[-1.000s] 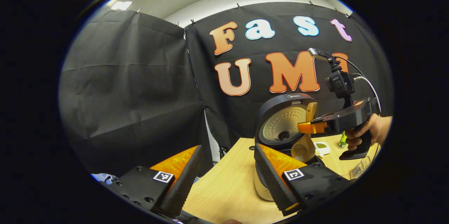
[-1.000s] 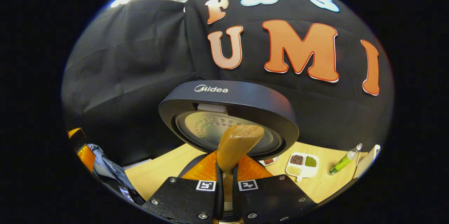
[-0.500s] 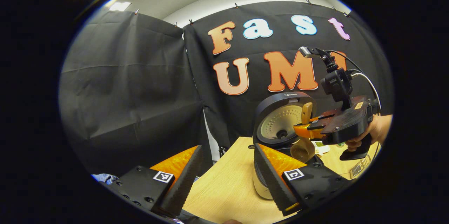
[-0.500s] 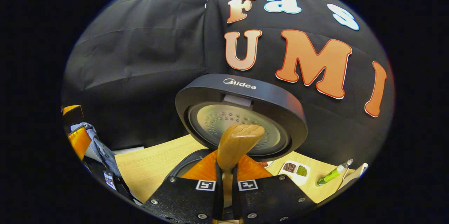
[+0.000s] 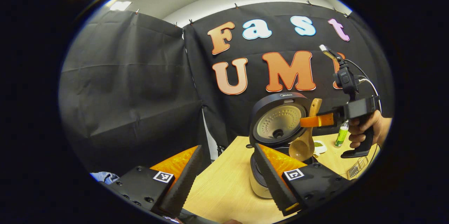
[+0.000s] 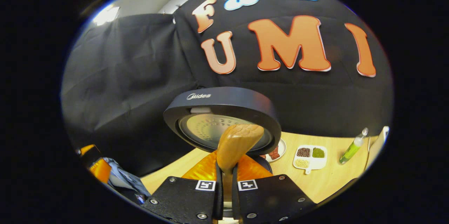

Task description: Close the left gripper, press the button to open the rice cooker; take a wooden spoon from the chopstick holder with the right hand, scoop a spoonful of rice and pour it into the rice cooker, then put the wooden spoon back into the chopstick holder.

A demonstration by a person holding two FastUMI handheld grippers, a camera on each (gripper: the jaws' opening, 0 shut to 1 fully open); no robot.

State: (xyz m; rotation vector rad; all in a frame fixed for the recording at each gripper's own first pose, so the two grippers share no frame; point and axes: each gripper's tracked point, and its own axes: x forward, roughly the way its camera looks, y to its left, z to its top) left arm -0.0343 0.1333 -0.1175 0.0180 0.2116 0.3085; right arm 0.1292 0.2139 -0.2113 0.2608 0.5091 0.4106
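The dark rice cooker [image 5: 261,182] stands on the wooden table with its lid [image 5: 277,118] raised; the lid [image 6: 224,118] also rises just beyond the right gripper. My right gripper [image 6: 224,178] is shut on the wooden spoon [image 6: 236,143] by its handle. In the left gripper view that right gripper [image 5: 315,120], held by a hand [image 5: 372,127], carries the wooden spoon [image 5: 304,145] upright, bowl down, above the cooker's opening. My left gripper [image 5: 224,178] is open, low and to the left of the cooker, with nothing between its fingers.
A white divided dish [image 6: 310,155] of grains, a small plate [image 6: 277,152] and a green bottle [image 6: 352,146] sit on the table [image 6: 329,178] behind the cooker. A clear ridged item [image 5: 356,169] lies near the table's right edge. A person's blue sleeve [image 6: 122,178] shows at lower left.
The right gripper with the spoon has risen a little and moved right, away from the lid, and levelled out. The left gripper has stayed open in place.
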